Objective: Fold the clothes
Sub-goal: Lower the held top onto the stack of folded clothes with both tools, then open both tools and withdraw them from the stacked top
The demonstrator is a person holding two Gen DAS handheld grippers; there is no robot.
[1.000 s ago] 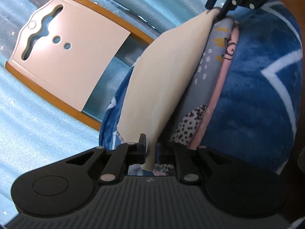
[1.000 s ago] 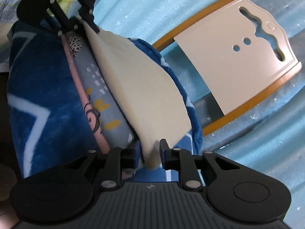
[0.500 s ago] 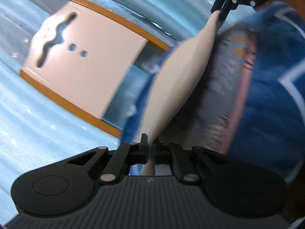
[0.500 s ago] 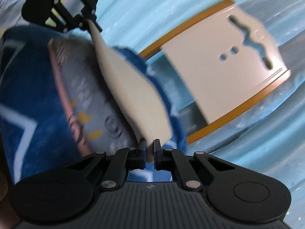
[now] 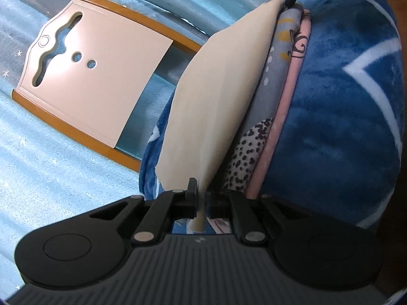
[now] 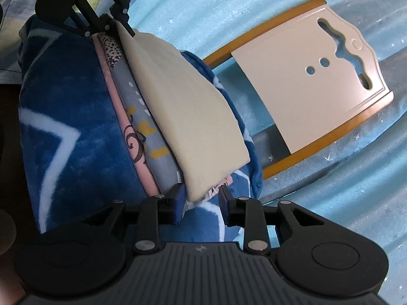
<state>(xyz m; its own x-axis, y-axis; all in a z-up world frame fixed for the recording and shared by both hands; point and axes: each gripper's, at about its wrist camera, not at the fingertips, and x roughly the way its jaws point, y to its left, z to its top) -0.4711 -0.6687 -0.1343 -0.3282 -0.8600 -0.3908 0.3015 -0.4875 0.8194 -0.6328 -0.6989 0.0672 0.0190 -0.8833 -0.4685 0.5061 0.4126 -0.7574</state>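
Note:
A folded cream cloth (image 5: 216, 101) lies on top of a stack of folded clothes: a grey patterned piece (image 5: 282, 48), a pink-edged piece (image 5: 287, 117) and a thick blue blanket (image 5: 338, 117). My left gripper (image 5: 202, 202) is shut on one corner of the cream cloth. In the right wrist view my right gripper (image 6: 201, 200) stands open around the opposite corner of the cream cloth (image 6: 188, 117), with its fingers apart on either side. Each gripper shows at the far end in the other's view.
A cream folding board (image 5: 89, 81) with orange borders lies on the light blue starred bedcover (image 5: 51, 178) beside the stack. It also shows in the right wrist view (image 6: 310, 96). A checked cloth (image 6: 15, 0) lies beyond the stack.
My right gripper was shut on the cream cloth's corner half a second ago and has now opened. The left gripper has stayed shut on its corner. The cloth has settled on the stack.

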